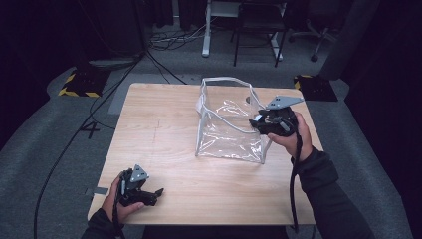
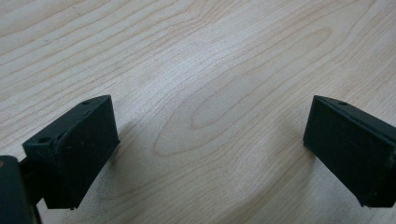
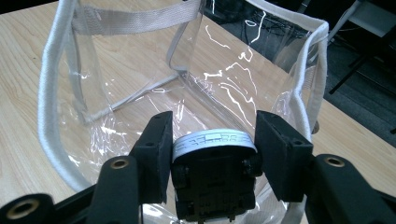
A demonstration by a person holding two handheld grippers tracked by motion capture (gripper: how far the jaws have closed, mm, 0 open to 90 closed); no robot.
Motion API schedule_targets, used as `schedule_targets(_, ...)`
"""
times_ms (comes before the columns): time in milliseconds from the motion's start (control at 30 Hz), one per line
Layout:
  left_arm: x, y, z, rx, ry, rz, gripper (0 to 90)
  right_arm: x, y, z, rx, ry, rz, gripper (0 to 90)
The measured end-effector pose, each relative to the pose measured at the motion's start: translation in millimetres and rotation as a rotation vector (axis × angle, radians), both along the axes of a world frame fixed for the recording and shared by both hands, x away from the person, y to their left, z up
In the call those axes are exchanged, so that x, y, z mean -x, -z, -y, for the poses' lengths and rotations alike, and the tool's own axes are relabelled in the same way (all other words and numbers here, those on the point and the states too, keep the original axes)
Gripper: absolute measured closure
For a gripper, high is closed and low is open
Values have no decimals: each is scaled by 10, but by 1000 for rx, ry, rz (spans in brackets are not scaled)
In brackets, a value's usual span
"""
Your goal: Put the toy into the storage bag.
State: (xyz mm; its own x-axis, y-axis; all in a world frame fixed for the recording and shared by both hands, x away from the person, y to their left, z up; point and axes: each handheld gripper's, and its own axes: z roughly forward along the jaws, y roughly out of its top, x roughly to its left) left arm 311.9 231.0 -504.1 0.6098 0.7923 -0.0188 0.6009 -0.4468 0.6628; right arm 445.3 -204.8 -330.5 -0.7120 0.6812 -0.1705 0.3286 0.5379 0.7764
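A clear plastic bag (image 1: 226, 119) with white trim stands open on the wooden table (image 1: 159, 129), right of centre. My right gripper (image 1: 260, 124) hovers at the bag's right rim. In the right gripper view, my right gripper (image 3: 214, 133) is shut on a black boxy object with a round white labelled face (image 3: 212, 182), held over the bag's open mouth (image 3: 140, 79). My left gripper (image 1: 155, 193) rests low near the table's front left corner. Its jaws stand wide open over bare wood (image 2: 210, 70), and between them my left gripper (image 2: 210, 149) holds nothing.
The bag's grey webbing handle (image 3: 135, 18) spans its far side. Beyond the table are a dark floor with cables (image 1: 164, 40), a white desk leg (image 1: 206, 30) and chair bases. Yellow-black striped blocks (image 1: 79, 84) sit at the far corners.
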Motion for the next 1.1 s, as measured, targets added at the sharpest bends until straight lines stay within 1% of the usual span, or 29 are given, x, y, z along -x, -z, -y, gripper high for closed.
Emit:
schedule_targets(100, 0, 0, 0, 0, 0, 0, 34, -6, 11, 0, 2, -6, 4, 484)
schedule_targets(167, 0, -1, -1, -2, 0, 0, 33, -4, 17, -4, 5, 3, -3, 484)
schedule_targets(200, 0, 0, 0, -1, -1, 0, 33, -11, 24, -2, -1, -6, -1, 484)
schedule_targets(267, 0, 0, 0, 0, -1, 0, 33, -22, 34, 3, -3, -6, -4, 483)
schedule_targets(367, 0, 1, 0, 0, -1, 0, 33, -21, 46, -10, -7, 0, -20, 483)
schedule_targets(467, 0, 0, 0, 1, 0, 1, 33, -34, 53, -16, 4, -2, -11, 483)
schedule_targets(567, 0, 0, 0, 0, 0, 0, 33, -32, 54, -20, 6, 2, -13, 483)
schedule_targets(700, 1, 0, 0, 0, 0, 0, 33, -39, 60, -16, 5, -6, -10, 482)
schedule_targets(833, 0, -1, 0, -1, -1, 0, 33, -43, 67, -19, -5, 10, -18, 481)
schedule_targets(1000, 0, -1, -2, -2, 1, -1, 33, -49, 69, -28, -1, 3, -15, 479)
schedule_targets(1033, 1, 0, 0, 1, 0, 0, 33, -55, 68, -27, -10, 1, -22, 476)
schedule_targets(1100, 0, -1, -1, -1, 0, -1, 33, -61, 66, -21, -10, -4, -25, 472)
